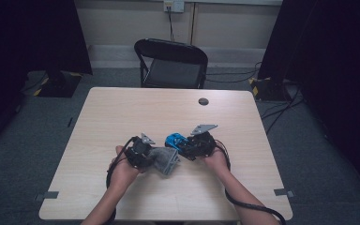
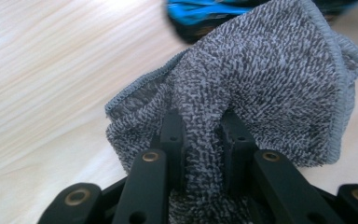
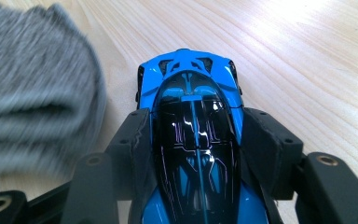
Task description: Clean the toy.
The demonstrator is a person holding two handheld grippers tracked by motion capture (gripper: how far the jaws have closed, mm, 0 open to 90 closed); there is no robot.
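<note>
wiping looks to be the work in hand, and it is judged to be at or near its start. a blue toy car (image 3: pixel 191 140) is clamped by its flanks between the 2 jaws of the right hand-held gripper (image 1: pixel 187 149), its nose pointing away along the jaws in the right gripper view; in the high view the car (image 1: pixel 175 140) is seen near the middle of the counter (image 1: pixel 122 112), though whether its wheels rest on the wood or are lifted clear of it cannot be told. a grey knitted cloth (image 2: pixel 261 79) is pinched as a fold between the closed jaws of the left hand-held gripper (image 1: pixel 155 158), with the rest of the fabric bunched beyond the tips and lying partly on the counter. in the high view the cloth (image 1: pixel 166 159) is seen just beside the car, on its left, and in the right gripper view its blurred edge lies close to the car's side; contact between the 2 cannot be confirmed. both grasps are thus taken as done. what appears to be left is the rubbing of the cloth over the car's body, and afterwards the setting down of both things. no marks or dirt can be made out on the glossy shell, so how much cleaning is needed cannot be judged.
</note>
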